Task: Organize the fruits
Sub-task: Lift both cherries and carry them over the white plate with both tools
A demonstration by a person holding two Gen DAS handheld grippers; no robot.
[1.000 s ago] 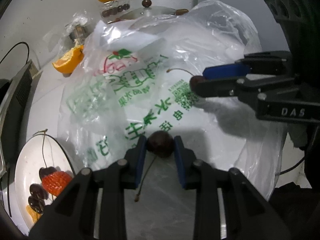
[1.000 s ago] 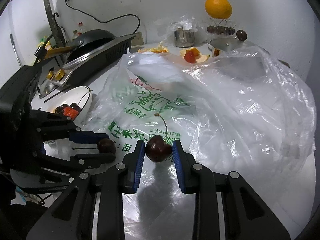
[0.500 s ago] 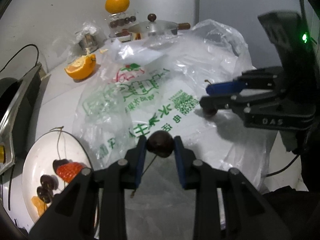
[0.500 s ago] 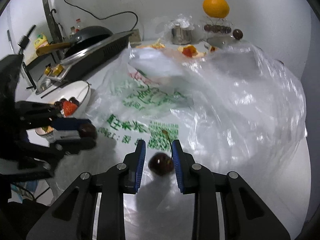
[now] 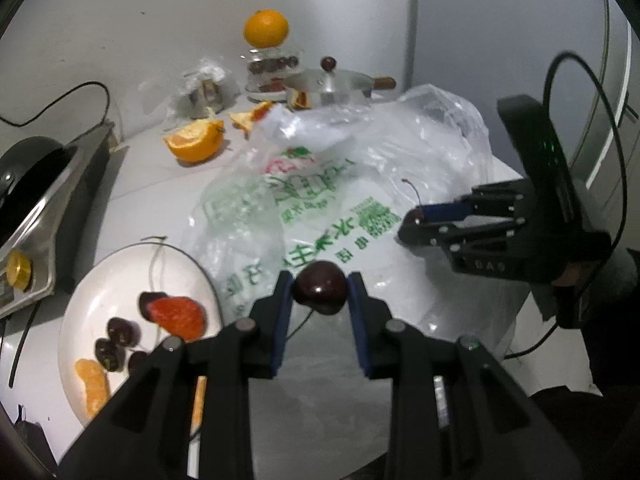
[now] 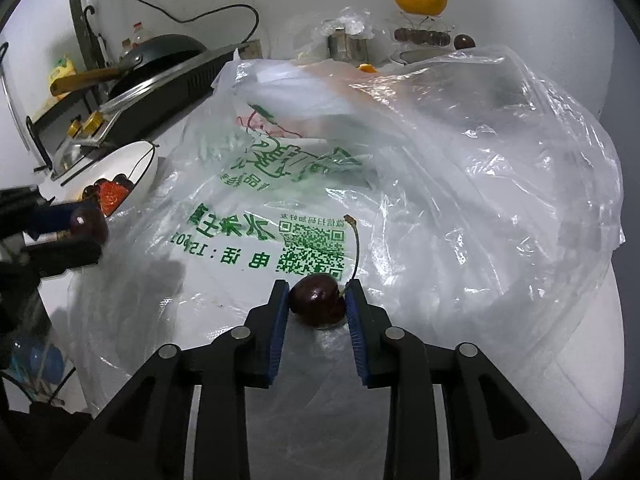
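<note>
A dark cherry [image 5: 320,293] is pinched between the blue pads of the left gripper [image 5: 319,298], above the printed plastic bag [image 5: 320,208] and just right of the white plate [image 5: 120,276] holding cherries, a strawberry and an orange segment. The right gripper [image 6: 318,300] clamps a second cherry [image 6: 318,299], stem up, low over the bag.

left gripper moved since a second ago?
Yes. The left gripper, shut on its cherry, has pulled back from the plastic bag; the white plate now shows more fully.
</note>
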